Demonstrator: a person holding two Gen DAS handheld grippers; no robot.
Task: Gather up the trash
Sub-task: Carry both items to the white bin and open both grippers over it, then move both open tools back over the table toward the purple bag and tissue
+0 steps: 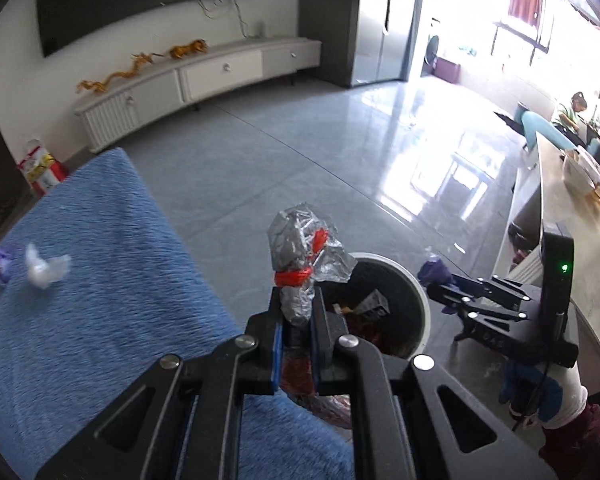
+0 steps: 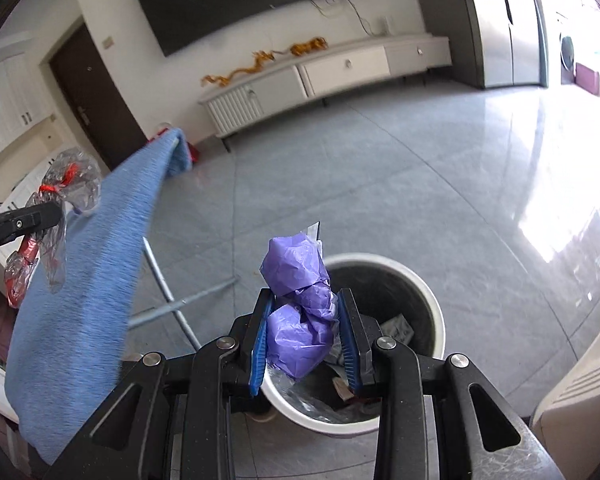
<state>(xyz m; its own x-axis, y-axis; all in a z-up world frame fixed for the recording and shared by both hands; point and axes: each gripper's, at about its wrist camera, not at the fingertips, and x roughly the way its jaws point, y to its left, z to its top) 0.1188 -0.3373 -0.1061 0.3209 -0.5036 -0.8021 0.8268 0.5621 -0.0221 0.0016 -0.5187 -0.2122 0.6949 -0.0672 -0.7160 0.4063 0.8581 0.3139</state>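
My left gripper (image 1: 298, 312) is shut on a crumpled clear plastic wrapper with red print (image 1: 304, 256), held over the near rim of a white trash bin with a dark inside (image 1: 418, 300). My right gripper (image 2: 306, 328) is shut on a crumpled purple plastic bag (image 2: 298, 308), above the same bin (image 2: 436, 320), which holds several scraps. In the right wrist view the left gripper (image 2: 40, 216) shows at the left edge with the wrapper (image 2: 66, 184). The left wrist view shows the right gripper (image 1: 446, 292) with purple plastic (image 1: 434, 272) beyond the bin.
A blue towel-covered surface (image 1: 100, 280) lies left of the bin, with a clear plastic scrap (image 1: 44, 268) and a purple scrap (image 1: 0, 266) on it. Its metal legs (image 2: 168, 292) stand beside the bin. A pale counter (image 1: 568, 216) runs along the right. Grey tiled floor (image 1: 300, 152) stretches to a white TV cabinet (image 1: 204, 80).
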